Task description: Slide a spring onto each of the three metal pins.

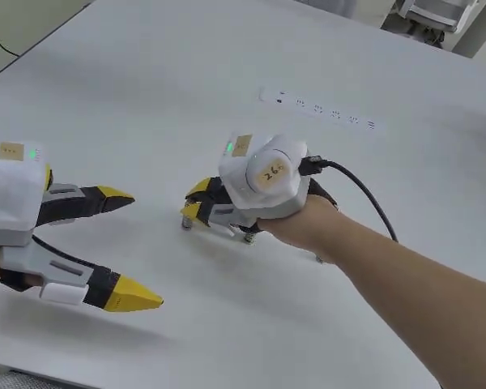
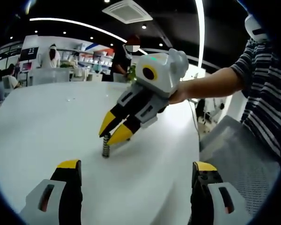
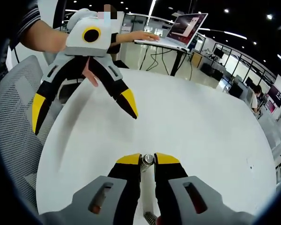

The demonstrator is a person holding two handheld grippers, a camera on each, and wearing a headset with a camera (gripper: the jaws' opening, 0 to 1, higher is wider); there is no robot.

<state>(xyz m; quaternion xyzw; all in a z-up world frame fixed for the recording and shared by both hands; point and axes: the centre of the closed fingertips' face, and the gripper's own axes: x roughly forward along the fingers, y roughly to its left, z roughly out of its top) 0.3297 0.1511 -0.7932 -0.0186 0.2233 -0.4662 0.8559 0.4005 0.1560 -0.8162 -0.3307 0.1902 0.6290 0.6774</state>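
Spring (image 2: 105, 148) stands upright on the white table (image 1: 146, 81), its top clenched by the right gripper (image 2: 112, 134); we judge one pin (image 3: 148, 160) is being sleeved. The left gripper (image 1: 138, 250) hangs released nearby. Next we need a straight push down. Beyond, a lit open office (image 2: 61, 61).

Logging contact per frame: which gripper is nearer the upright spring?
Right. The right gripper is shut on the spring, with its jaws at the spring's top. The left gripper hangs open off to the side, well apart from it.
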